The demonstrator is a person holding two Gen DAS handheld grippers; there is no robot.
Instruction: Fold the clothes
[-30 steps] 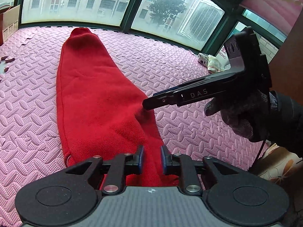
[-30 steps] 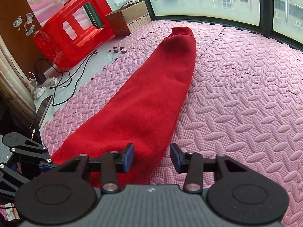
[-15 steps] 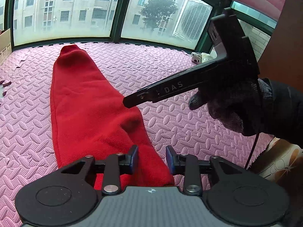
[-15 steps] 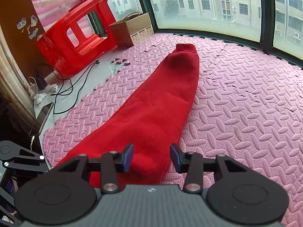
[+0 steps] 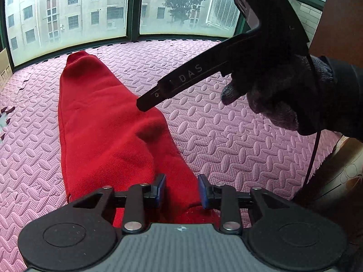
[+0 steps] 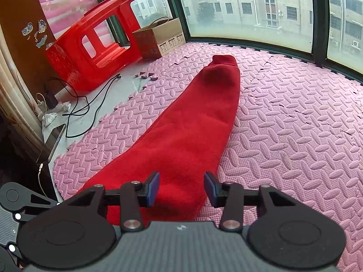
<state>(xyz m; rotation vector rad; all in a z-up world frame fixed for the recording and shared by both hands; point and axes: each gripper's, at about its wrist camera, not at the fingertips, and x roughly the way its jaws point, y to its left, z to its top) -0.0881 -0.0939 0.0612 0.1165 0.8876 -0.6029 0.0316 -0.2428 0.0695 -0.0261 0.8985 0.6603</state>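
Left gripper (image 5: 181,190) and right gripper (image 6: 181,188) both hover, jaws apart.

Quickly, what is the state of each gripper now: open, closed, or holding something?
Left gripper: open, holding nothing; the red garment lies on the mat beyond its fingers.
Right gripper: open, holding nothing, above the garment's near end.

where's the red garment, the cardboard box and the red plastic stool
red garment (image 6: 195,131): right wrist view, on the middle of the cloth.
cardboard box (image 6: 163,43): right wrist view, on its front wall.
red plastic stool (image 6: 74,63): right wrist view, on its side panel.
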